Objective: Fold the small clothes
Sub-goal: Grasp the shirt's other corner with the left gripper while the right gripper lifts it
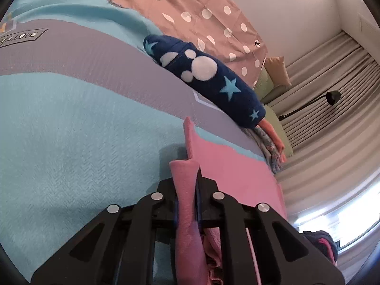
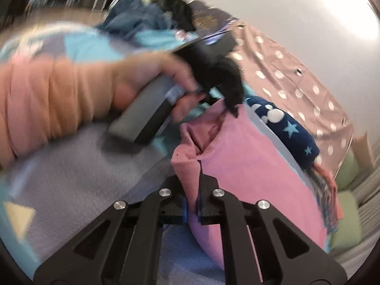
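A pink garment lies on the turquoise and grey bedspread. My left gripper is shut on a bunched edge of it, which hangs back between the fingers. In the right wrist view the pink garment spreads to the right, and my right gripper is shut on another folded edge of it. The left gripper shows there too, held by a hand in an orange sleeve, pinching the garment's far edge. That view is blurred.
A folded navy fleece with stars tops a stack of folded clothes by the bed's edge; it also shows in the right wrist view. A polka-dot cover, a curtain and an unfolded heap lie beyond.
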